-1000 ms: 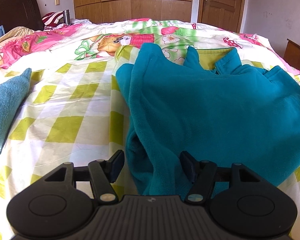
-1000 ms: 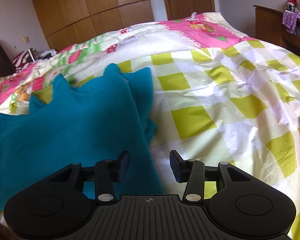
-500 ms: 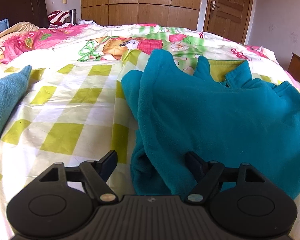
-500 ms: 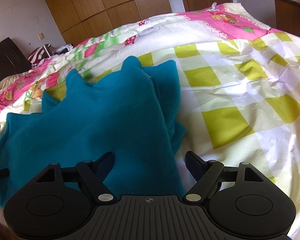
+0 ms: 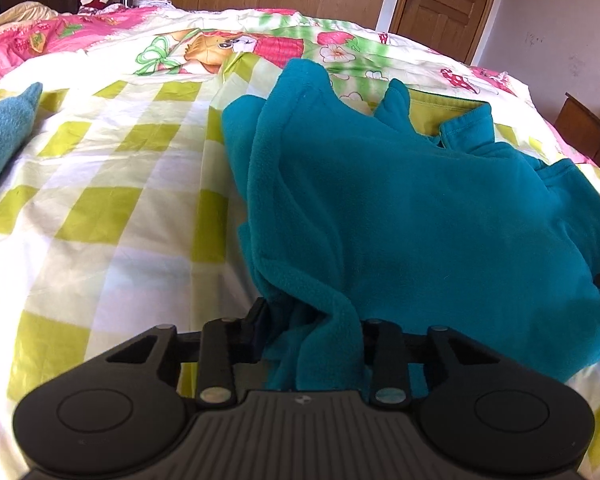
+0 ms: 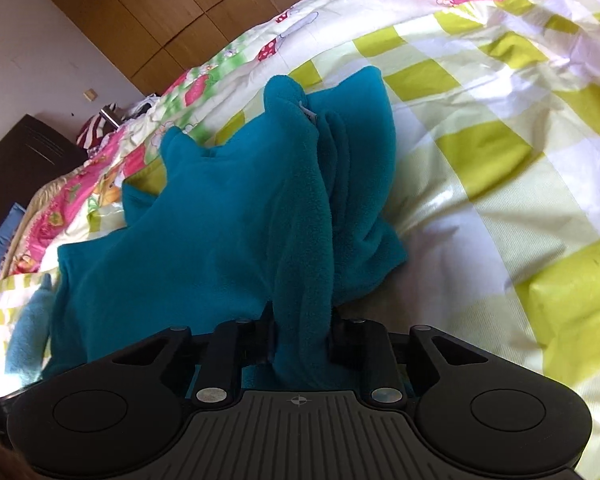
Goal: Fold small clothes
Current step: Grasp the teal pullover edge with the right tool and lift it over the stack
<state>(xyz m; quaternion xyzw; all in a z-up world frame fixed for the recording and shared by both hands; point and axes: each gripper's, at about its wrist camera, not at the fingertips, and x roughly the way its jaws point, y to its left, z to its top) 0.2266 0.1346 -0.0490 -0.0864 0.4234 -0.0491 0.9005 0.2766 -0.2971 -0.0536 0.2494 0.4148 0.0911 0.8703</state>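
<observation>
A teal fleece garment (image 5: 400, 208) lies partly folded on the checked bedspread (image 5: 112, 200). My left gripper (image 5: 312, 324) is shut on the garment's near left edge, with bunched fleece between the fingers. In the right wrist view the same garment (image 6: 220, 216) spreads to the left. My right gripper (image 6: 302, 332) is shut on its near right edge, and the fleece rises in a pinched ridge from the fingers. The fingertips of both grippers are mostly hidden by cloth.
A lighter blue cloth (image 5: 0, 140) lies at the bed's left edge and shows in the right wrist view (image 6: 30, 320). Pink patterned bedding (image 5: 60, 36) covers the far side. A wooden cabinet (image 5: 584, 128) stands right of the bed. Wardrobes and a door line the far wall.
Both grippers moved forward onto the garment's near edge and closed on it. The fleece now bunches up between the fingers, where both grippers stood open before.
</observation>
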